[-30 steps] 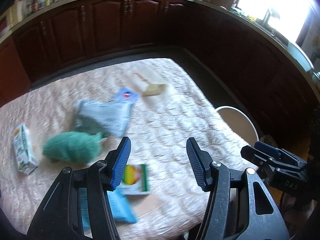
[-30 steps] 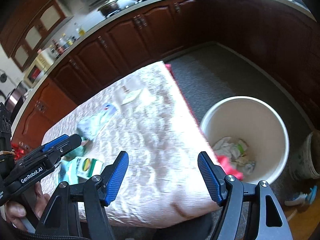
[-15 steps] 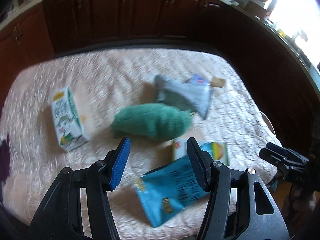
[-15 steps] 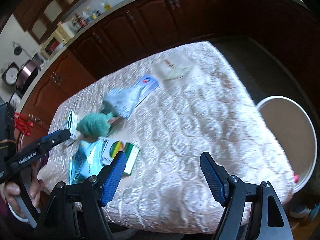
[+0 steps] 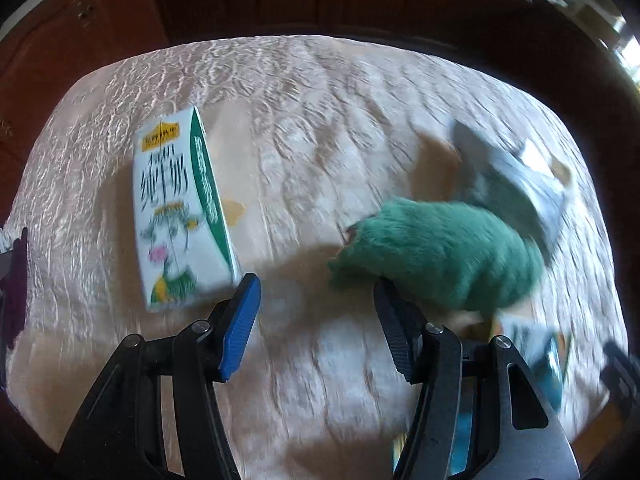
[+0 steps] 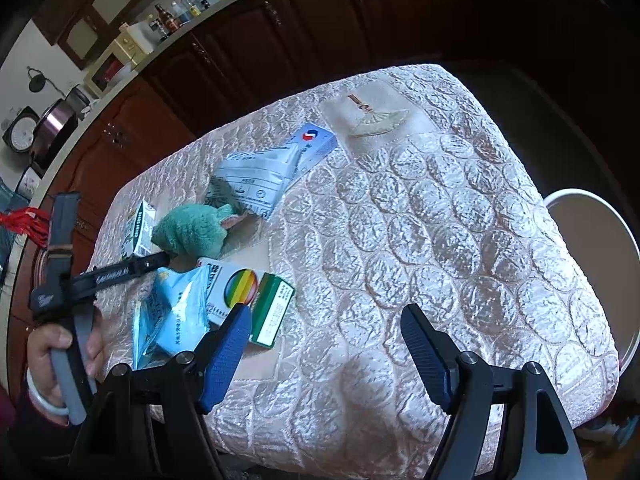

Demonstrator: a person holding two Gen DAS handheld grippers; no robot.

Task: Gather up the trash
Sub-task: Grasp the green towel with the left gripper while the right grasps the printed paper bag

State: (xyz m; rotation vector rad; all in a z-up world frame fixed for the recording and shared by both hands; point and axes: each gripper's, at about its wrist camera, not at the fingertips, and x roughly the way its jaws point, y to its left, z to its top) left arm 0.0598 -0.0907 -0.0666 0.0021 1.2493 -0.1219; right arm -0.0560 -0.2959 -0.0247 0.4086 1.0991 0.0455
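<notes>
A white and green milk carton (image 5: pixel 180 208) lies flat on the quilted table (image 5: pixel 304 120), just ahead and left of my open, empty left gripper (image 5: pixel 316 292). A green plush toy (image 5: pixel 440 252) lies to its right, touching a grey-blue pouch (image 5: pixel 516 176). In the right wrist view I see the carton (image 6: pixel 138 232), the toy (image 6: pixel 192 232), the pouch (image 6: pixel 256 180), a blue snack bag (image 6: pixel 172 312) and a rainbow-printed box (image 6: pixel 248 296). My right gripper (image 6: pixel 326 322) is open and empty above the table's near edge. The left gripper (image 6: pixel 160 258) reaches in from the left.
A white bin (image 6: pixel 592 248) stands on the floor off the table's right side. A small blue box (image 6: pixel 316 140) and a flat paper piece (image 6: pixel 376 120) lie toward the far end. Dark wood cabinets (image 6: pixel 320 28) ring the room.
The left gripper has swung left and closer to the table, so the milk carton now sits just ahead of it. The right gripper has turned left, away from the bin.
</notes>
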